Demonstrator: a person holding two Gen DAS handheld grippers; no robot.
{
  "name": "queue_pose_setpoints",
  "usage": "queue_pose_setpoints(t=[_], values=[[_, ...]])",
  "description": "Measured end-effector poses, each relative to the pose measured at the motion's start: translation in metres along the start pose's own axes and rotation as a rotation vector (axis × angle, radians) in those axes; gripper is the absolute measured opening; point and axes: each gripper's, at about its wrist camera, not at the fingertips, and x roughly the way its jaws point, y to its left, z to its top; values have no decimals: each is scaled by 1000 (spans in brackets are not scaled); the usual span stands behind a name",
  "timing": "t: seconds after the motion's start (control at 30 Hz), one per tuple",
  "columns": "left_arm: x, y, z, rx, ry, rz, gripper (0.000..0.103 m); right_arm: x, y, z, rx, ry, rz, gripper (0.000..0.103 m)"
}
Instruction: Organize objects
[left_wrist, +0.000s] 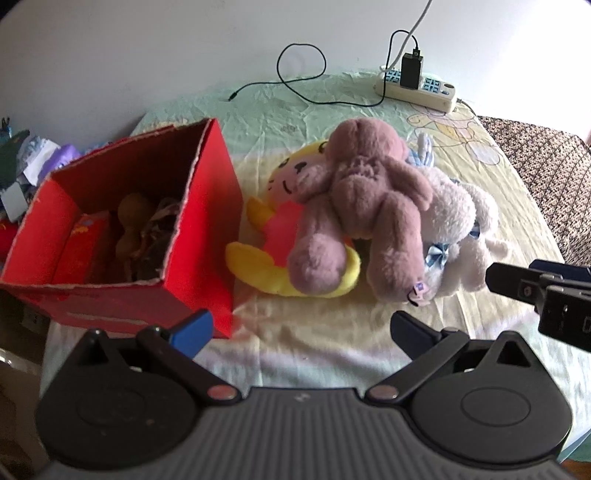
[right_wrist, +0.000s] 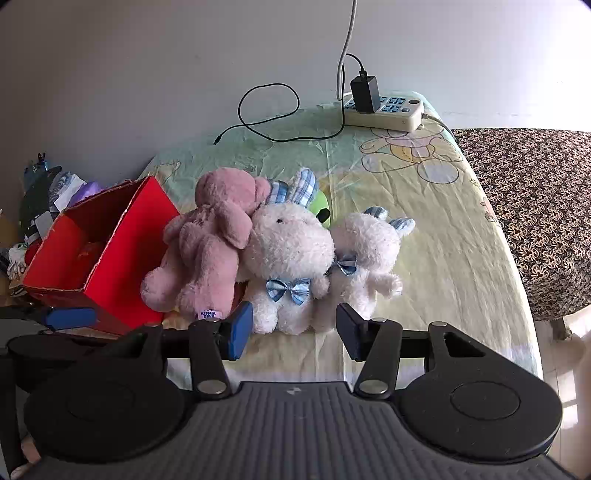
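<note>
Several plush toys lie huddled on the pale cartoon-print cloth (left_wrist: 332, 332): a mauve bear (left_wrist: 369, 199) (right_wrist: 214, 236) on top of a yellow and pink doll (left_wrist: 273, 218), and a large white plush (right_wrist: 288, 251) (left_wrist: 458, 221) with a blue bow beside a smaller white one (right_wrist: 369, 251). An open red box (left_wrist: 122, 229) (right_wrist: 99, 251) stands to their left with brown items inside. My left gripper (left_wrist: 301, 328) is open and empty, just short of the bear's feet. My right gripper (right_wrist: 295, 332) is open at the large white plush's feet, its pads not pressing.
A white power strip (left_wrist: 417, 86) (right_wrist: 384, 109) with a black charger and a looping black cable (right_wrist: 269, 110) sits at the back by the wall. A brown patterned cover (right_wrist: 535, 221) lies at the right. Cluttered bags and cloths (right_wrist: 48, 192) pile up behind the box.
</note>
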Motion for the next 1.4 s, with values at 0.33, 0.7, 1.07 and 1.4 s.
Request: queue_pose_setpoints(t=[0.33,0.7,1.07,1.4], values=[[-15,5,7,36,-32,-6,102,-5,-1,13,10,-27,28,54],[-31,14,28,56,-113,-88,102,-8,-2,34,18,-67,80,48],[-3,19,42,36,-88,-211,100,24,-11,59,122,-30,241,43],[26,18,55,21,-40,-283,100,61,8,71,43,-11,281,43]])
